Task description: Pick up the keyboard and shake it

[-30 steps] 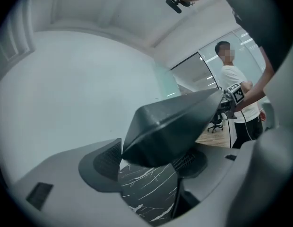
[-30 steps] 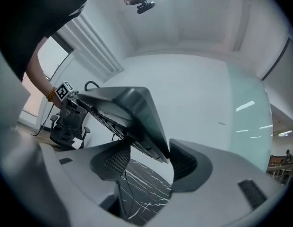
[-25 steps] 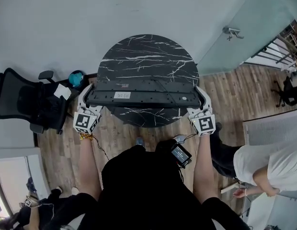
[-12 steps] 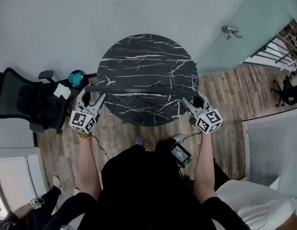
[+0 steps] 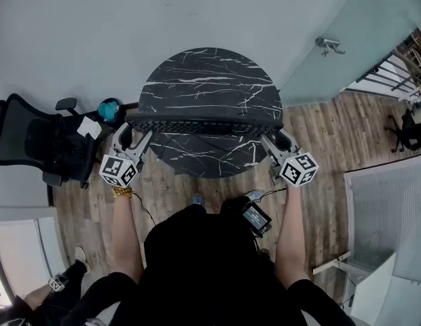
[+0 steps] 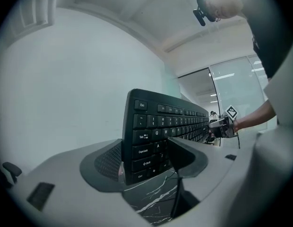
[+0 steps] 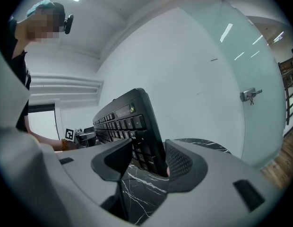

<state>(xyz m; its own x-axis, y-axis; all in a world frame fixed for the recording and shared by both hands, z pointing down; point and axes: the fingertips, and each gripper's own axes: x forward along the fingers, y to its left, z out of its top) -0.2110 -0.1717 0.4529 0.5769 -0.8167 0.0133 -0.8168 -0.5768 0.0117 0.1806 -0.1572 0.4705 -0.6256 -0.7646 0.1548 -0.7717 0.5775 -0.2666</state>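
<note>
Over the marble tabletop (image 5: 210, 80), your left gripper (image 5: 132, 133) and right gripper (image 5: 278, 139) clamp the raised keyboard (image 5: 204, 123) by its ends. Your right fingers have just been closing tighter on it. Pickup looks done; the shaking seems unfinished.

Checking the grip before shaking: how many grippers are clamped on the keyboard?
2. The left gripper clamps the keyboard's left end; the right gripper, whose jaws have just been closing, clamps its right end. Neither is hidden.

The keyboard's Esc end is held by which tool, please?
The left tool: Esc shows above its jaws. The right tool, jaws just closing on the keyboard, holds the other end.
</note>
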